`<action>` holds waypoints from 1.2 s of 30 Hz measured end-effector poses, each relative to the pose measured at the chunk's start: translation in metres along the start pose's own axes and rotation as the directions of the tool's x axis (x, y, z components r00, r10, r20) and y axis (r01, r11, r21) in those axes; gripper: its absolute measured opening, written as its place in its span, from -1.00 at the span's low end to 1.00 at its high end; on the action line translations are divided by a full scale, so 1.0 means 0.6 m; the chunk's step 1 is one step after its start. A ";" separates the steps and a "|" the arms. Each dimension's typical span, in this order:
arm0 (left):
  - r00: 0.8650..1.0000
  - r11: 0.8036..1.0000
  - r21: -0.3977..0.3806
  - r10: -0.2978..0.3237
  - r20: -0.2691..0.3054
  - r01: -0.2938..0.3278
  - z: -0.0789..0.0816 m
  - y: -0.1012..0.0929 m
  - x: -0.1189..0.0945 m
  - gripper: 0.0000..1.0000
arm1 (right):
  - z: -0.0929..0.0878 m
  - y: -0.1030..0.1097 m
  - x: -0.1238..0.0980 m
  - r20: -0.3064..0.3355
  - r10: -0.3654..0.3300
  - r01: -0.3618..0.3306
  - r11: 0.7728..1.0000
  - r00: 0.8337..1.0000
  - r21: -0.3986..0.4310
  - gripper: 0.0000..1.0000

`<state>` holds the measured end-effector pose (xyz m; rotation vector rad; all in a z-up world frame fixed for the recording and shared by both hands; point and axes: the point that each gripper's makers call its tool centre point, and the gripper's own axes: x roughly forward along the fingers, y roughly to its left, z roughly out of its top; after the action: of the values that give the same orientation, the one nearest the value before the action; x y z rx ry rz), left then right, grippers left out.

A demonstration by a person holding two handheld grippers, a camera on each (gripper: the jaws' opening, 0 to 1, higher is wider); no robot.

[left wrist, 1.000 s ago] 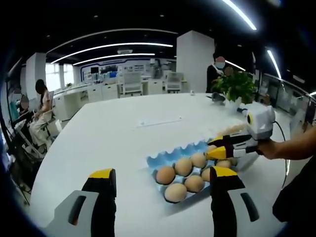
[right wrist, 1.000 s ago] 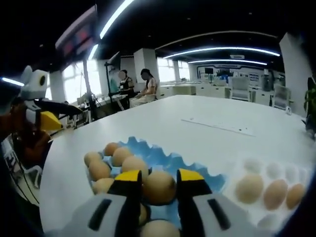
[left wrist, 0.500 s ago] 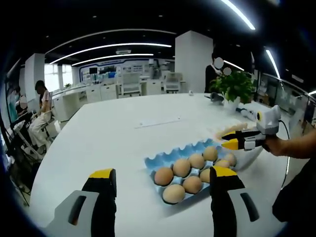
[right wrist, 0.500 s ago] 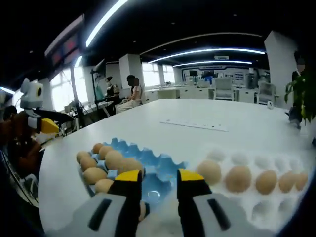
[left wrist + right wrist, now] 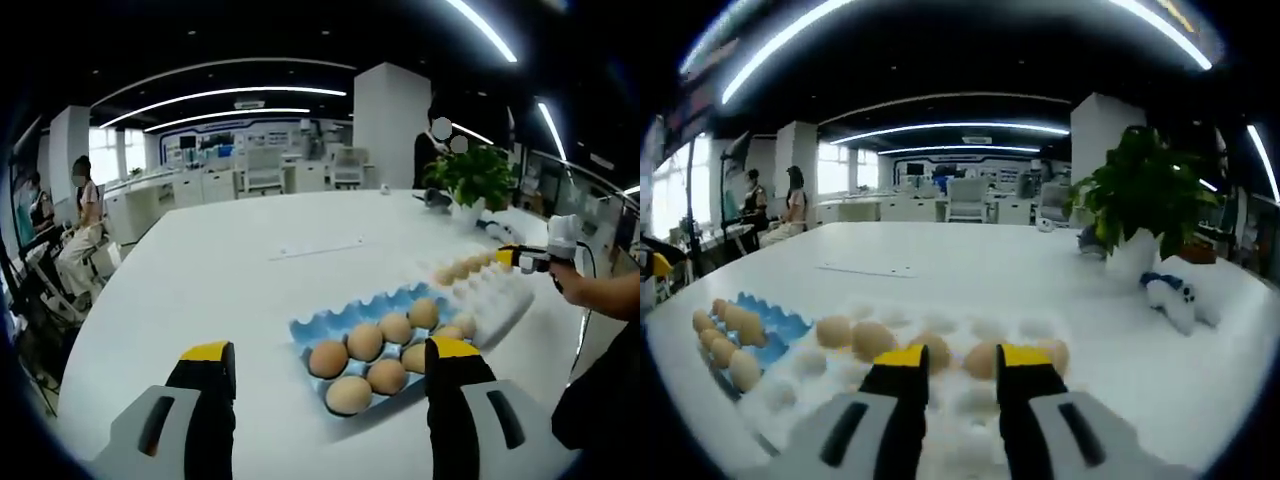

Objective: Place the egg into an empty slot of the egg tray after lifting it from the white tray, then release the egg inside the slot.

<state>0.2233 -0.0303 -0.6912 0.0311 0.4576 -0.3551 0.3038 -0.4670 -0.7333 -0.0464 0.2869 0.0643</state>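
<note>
The blue egg tray [image 5: 312,326] lies just ahead of my left gripper [image 5: 330,352] and holds several brown eggs [image 5: 365,341]. My left gripper's jaws stand wide open, with nothing between them. Beside it to the right lies the white tray [image 5: 503,299] with a row of eggs. My right gripper [image 5: 527,259] hovers over that tray's far end, held by a hand. In the right gripper view my right gripper [image 5: 963,358] hangs over the white tray [image 5: 970,326], jaws a little apart and empty, with eggs [image 5: 871,339] just ahead. The blue egg tray [image 5: 776,319] sits far left.
A potted plant [image 5: 1143,205] and a white toy [image 5: 1175,295] stand on the table beyond the white tray. A strip of paper [image 5: 320,246] lies mid-table. A person sits at the far left [image 5: 82,215]; another stands behind the plant [image 5: 434,152].
A second ago my right gripper held an egg over the blue tray. That egg now lies in the tray, and the right gripper has swung away over the white tray. The left gripper stayed put.
</note>
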 end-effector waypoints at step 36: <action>1.000 1.000 0.009 -0.011 -0.017 0.011 -0.002 -0.001 0.007 0.67 | -0.007 -0.049 -0.007 -0.031 -0.039 0.042 0.997 0.999 0.071 -0.51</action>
<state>0.2259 -0.0321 -0.6939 0.0407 0.4727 -0.3680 0.3006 -0.4965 -0.7349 0.0184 0.3175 0.0130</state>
